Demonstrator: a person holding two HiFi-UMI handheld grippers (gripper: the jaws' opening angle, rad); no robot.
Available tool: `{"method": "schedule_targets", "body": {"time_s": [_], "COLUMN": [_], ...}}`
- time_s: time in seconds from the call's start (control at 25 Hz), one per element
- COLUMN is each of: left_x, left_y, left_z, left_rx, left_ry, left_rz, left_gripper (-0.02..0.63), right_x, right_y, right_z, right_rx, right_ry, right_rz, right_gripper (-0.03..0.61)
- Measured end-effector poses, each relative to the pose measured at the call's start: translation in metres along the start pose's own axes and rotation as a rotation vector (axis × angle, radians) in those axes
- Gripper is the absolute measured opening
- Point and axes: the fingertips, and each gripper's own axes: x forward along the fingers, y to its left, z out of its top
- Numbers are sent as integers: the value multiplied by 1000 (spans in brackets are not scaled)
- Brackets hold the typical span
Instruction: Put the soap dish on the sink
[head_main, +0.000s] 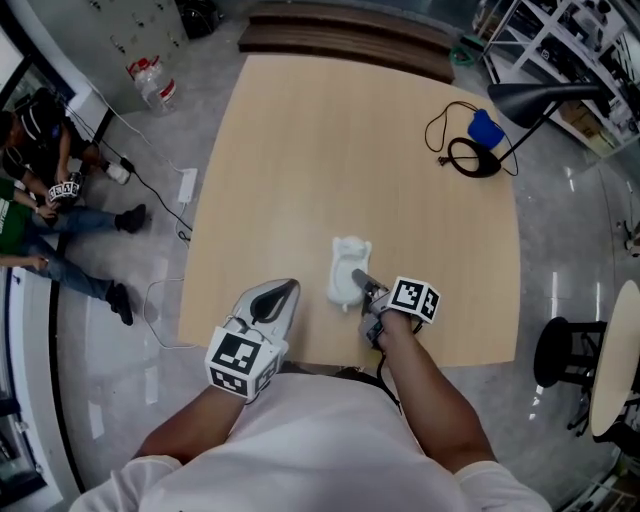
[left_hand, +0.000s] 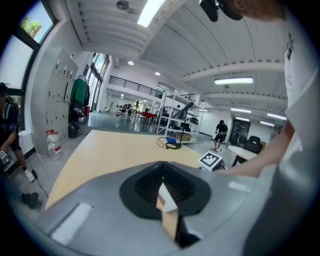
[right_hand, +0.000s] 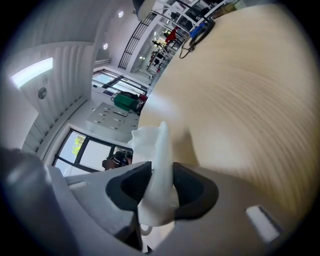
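head view: from above the person, facing steeply down on the table (head_main: 350, 150), both grippers close beneath.
left gripper view: just behind the left gripper (left_hand: 162, 167), looking nearly level along the tabletop.
right gripper view: just behind the right gripper (right_hand: 161, 170), rolled sideways.
shared: the table, and a blue cable bundle (head_main: 485, 128) far ahead of both grippers.

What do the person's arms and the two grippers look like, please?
The left gripper and right gripper are smooth grey shells with black pads lining the jaws. Each carries a cube of black-and-white square markers. The person wears a white shirt, forearms uncovered.
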Motion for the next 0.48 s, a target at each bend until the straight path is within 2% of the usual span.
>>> {"method": "schedule_targets", "body": {"time_s": [0.12, 0.48], "left_x": [-2, -1], "left_y": [3, 2], "left_z": [-2, -3], "left_rx": [-11, -28], "left_ry": [1, 0], "left_rz": [13, 23], "left_gripper": [8, 8], "right_x": [4, 17], "right_y": [-7, -14], "right_z": [3, 9], "right_rx": [49, 48], "right_ry": [-4, 81], "right_rz": [2, -49], "right_gripper": [138, 153]}}
